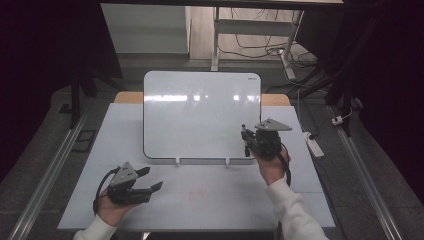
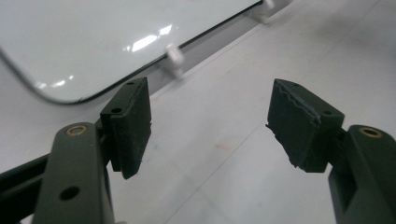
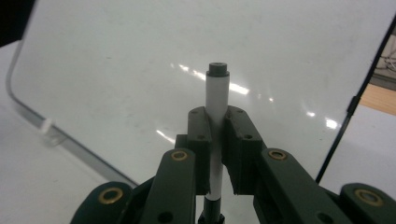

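A: High view first: your right gripper (image 1: 248, 142) sits at the lower right corner of the whiteboard (image 1: 200, 112), which leans back on the bench (image 1: 210, 192). What is it clamped on?

B: Right gripper view answers that: your 2 jaws are closed tight on a marker (image 3: 216, 121), its white barrel standing upright between the pads and its dark end pointing at the whiteboard (image 3: 140, 70) surface, close to it. Whether the tip touches the board, you can't tell from these pictures.

A: And your left gripper (image 1: 150, 180)?

B: It rests low over the bench, in front of the whiteboard's lower left corner and well apart from the marker. Left gripper view shows your left gripper (image 2: 210, 123) with its jaws spread wide and nothing between them, only bare bench (image 2: 243, 154) behind the gap. The whiteboard's (image 2: 93, 42) rounded corner and 1 white support clip (image 2: 173, 58) lie just beyond the jaws.
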Action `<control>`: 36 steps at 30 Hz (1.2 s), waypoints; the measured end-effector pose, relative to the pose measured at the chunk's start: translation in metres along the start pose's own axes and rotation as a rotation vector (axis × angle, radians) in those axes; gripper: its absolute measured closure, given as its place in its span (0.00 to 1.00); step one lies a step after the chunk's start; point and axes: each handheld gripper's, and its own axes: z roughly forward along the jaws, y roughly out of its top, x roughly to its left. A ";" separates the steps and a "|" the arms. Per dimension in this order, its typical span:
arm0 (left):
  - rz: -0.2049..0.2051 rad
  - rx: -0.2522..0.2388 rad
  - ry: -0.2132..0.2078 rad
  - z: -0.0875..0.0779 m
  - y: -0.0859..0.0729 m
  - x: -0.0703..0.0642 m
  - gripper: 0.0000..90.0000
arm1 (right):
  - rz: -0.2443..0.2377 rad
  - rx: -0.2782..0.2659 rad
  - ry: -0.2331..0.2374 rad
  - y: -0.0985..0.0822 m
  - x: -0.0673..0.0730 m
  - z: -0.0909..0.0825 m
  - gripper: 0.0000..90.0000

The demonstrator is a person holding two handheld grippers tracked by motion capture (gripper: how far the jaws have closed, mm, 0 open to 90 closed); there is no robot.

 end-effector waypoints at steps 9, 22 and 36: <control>0.038 0.052 0.062 0.001 -0.005 0.005 0.35 | 0.018 0.090 -0.065 0.008 -0.013 0.035 0.90; 0.061 0.077 0.085 0.002 -0.009 0.007 0.38 | -0.010 0.138 -0.106 0.009 -0.021 0.053 0.89; 0.050 0.063 0.091 0.001 -0.009 0.009 0.38 | -0.068 0.046 -0.081 0.005 -0.017 0.034 0.59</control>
